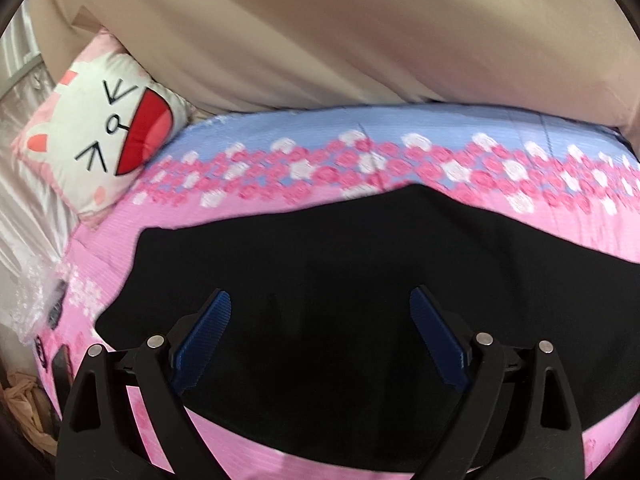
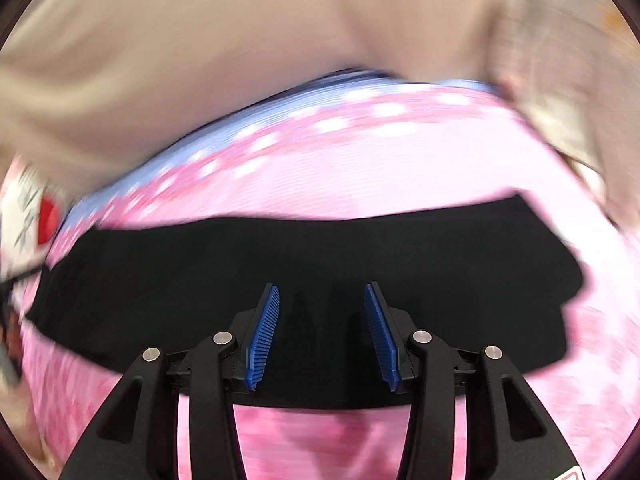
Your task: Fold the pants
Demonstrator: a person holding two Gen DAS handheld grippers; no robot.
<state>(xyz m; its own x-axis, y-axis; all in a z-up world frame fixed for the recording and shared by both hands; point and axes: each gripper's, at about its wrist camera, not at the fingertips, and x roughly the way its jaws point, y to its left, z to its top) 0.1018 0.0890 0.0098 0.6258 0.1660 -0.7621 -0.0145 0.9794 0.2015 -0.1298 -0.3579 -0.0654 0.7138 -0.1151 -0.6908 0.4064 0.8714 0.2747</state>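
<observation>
The black fabric pants (image 1: 320, 280) lie flat across the pink bedsheet with its blue band and rose print (image 1: 360, 160), stretched left to right. The left gripper (image 1: 320, 304) hangs over them with its blue ribbed fingers (image 1: 218, 320) spread wide, holding nothing. The right gripper (image 2: 322, 300) hovers above the pants (image 2: 280, 264) too, its fingers parted less widely and empty; its view is blurred. At the far left of the bed rests a white square cat-face pillow with a red mouth (image 1: 100, 136), against a beige wall (image 1: 320, 32).
</observation>
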